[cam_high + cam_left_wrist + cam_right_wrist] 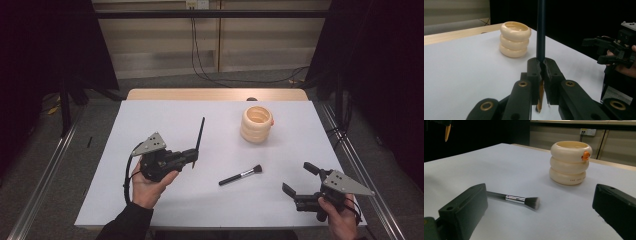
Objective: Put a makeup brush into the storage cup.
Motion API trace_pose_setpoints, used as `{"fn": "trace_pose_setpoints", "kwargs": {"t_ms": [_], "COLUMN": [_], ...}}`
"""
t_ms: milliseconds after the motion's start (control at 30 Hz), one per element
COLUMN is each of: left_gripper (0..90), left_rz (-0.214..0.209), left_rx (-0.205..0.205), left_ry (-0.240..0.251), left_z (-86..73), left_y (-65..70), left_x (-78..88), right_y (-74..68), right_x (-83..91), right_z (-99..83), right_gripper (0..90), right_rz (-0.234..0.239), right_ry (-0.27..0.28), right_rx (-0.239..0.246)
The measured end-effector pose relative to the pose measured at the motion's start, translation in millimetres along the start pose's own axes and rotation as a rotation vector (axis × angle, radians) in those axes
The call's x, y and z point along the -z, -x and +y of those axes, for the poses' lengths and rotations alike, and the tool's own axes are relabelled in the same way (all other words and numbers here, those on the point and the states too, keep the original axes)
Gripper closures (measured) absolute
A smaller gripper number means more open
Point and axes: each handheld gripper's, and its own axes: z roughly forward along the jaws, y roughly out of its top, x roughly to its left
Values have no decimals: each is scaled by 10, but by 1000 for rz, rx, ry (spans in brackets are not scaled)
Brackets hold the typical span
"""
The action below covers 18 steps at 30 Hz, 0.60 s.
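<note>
My left gripper [192,159] is shut on a thin dark rod [200,134] that sticks out past the jaws toward the far side of the table. In the left gripper view the rod [541,30] rises straight up from the closed jaws, and its orange-yellow end [539,106] pokes out below them. A cream holder [257,124] shaped like three stacked rings, with an orange beak, stands upright at the back right. A black makeup brush [241,175] lies flat on the white table between the two hands. My right gripper [297,177] is open near the front right, its fingers [464,207] on either side of the brush [516,199] but short of it.
The white tabletop [165,115] ends in a wooden strip [215,94] at the back. Metal rails [45,175] run along both sides of the table, and cables hang on the far wall. The holder [570,162] stands beyond the brush in the right gripper view.
</note>
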Motion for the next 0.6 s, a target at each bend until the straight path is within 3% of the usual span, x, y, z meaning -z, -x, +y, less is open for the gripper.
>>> {"fn": "trace_pose_setpoints", "kwargs": {"t_ms": [333, 600], "left_gripper": [841, 842], "left_rz": [-36, -62], "left_rx": [-7, -7], "left_ry": [-14, -32], "left_z": [2, -6], "left_y": [104, 193], "left_x": [-43, -104], "right_y": [-12, -38], "right_x": [7, 16], "right_z": [12, 94], "right_gripper": [0, 0], "right_rz": [2, 59], "right_ry": [29, 4], "right_rx": [22, 12]}}
